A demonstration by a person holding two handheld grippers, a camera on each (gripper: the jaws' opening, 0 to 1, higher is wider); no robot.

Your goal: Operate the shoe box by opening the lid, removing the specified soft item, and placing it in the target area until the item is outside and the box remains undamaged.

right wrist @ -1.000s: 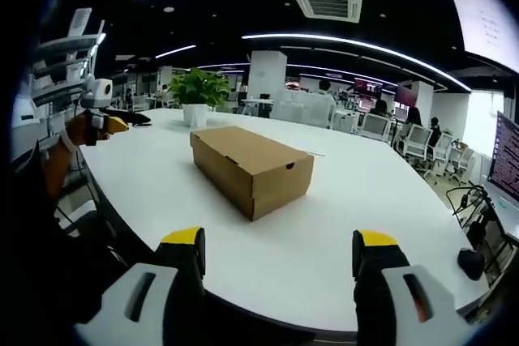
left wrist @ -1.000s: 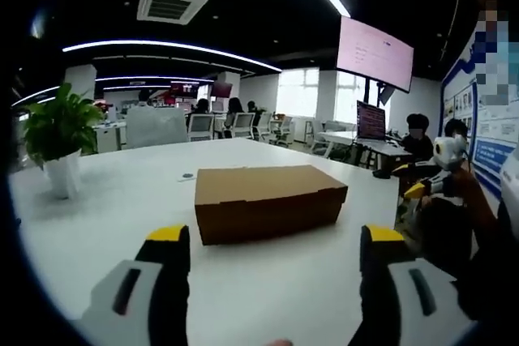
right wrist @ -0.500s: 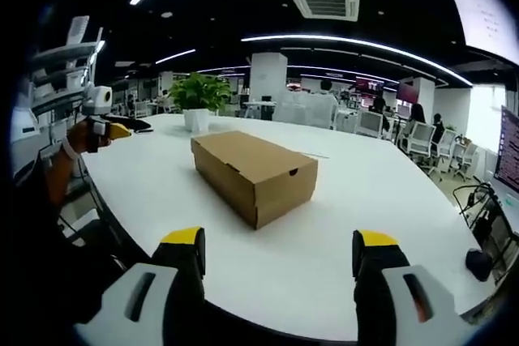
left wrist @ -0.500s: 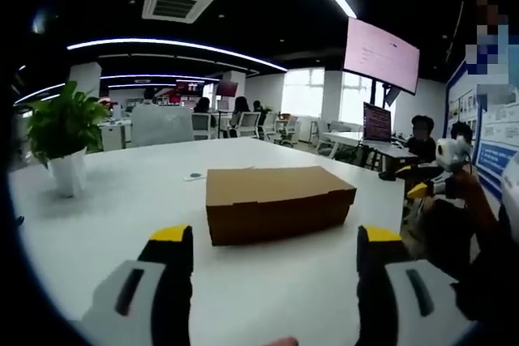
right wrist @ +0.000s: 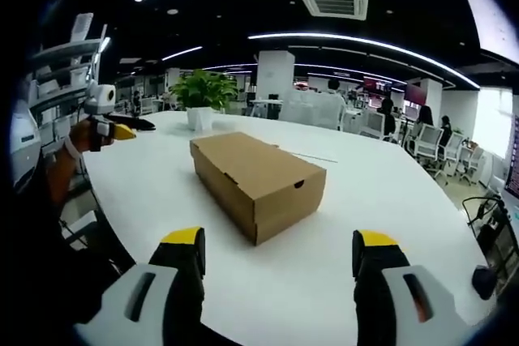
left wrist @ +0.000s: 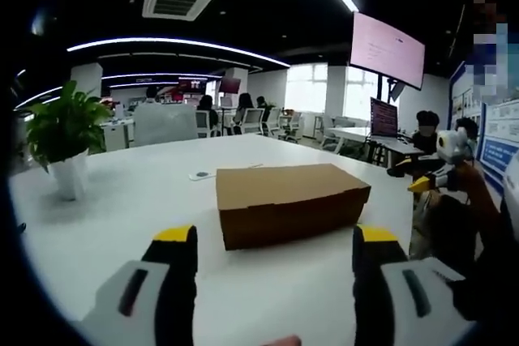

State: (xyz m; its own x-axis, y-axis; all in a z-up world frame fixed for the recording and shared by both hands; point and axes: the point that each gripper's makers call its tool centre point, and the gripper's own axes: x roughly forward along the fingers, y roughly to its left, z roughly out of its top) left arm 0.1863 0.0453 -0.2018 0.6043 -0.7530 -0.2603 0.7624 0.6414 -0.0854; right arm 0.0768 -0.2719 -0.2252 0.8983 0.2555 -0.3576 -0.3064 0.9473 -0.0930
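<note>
A closed brown cardboard shoe box (left wrist: 290,201) lies on the white table (left wrist: 122,224), its lid down. My left gripper (left wrist: 268,241) is open, its yellow-tipped jaws short of the box's long side with nothing between them. In the right gripper view the same shoe box (right wrist: 253,177) shows end-on, with a small finger notch in its near end. My right gripper (right wrist: 277,241) is open too and holds nothing, a little back from that end. The right gripper (left wrist: 442,169) appears at the right edge of the left gripper view; the left gripper (right wrist: 104,115) appears at the left of the right gripper view.
A potted green plant (left wrist: 63,137) in a white pot stands on the table to the left of the box, also seen as the plant (right wrist: 201,95) behind it. A small round object (left wrist: 200,174) lies beyond the box. People sit at desks behind.
Both views have drifted slightly: the box sits a bit further right in the left gripper view and a bit larger and nearer in the right gripper view. Both grippers stay open.
</note>
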